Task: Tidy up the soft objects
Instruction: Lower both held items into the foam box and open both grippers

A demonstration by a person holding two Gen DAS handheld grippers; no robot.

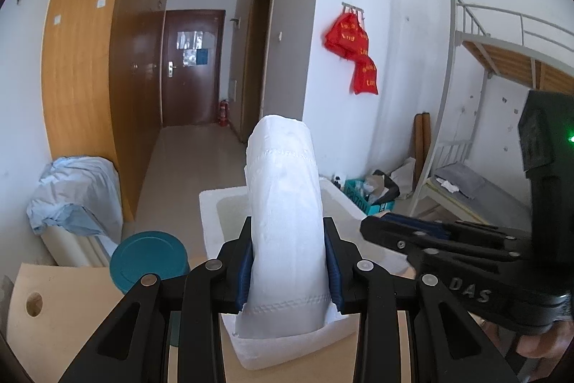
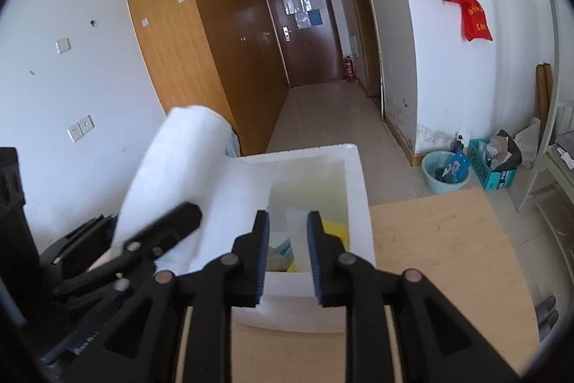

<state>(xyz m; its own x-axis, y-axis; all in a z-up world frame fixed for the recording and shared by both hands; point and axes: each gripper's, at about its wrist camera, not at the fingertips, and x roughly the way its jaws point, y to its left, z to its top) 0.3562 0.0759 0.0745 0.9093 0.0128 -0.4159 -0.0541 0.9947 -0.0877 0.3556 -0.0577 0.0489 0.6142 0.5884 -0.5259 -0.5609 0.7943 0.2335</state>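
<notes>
My left gripper (image 1: 288,261) is shut on a white paper roll (image 1: 287,221) and holds it upright above the white foam box (image 1: 211,210). The roll (image 2: 172,174) also shows at the left of the right wrist view, over the box's left wall. My right gripper (image 2: 287,250) is open and empty, just above the near wall of the foam box (image 2: 355,189). Inside the box lie a yellow item (image 2: 335,228) and a greenish soft item (image 2: 278,257). The right gripper (image 1: 373,228) shows at the right of the left wrist view.
The box stands on a light wooden table (image 2: 441,246). A teal round lid (image 1: 149,261) sits left of the box. A blue cloth-covered chair (image 1: 77,192), a blue basin (image 2: 445,171) and a teal crate (image 2: 493,166) stand on the floor.
</notes>
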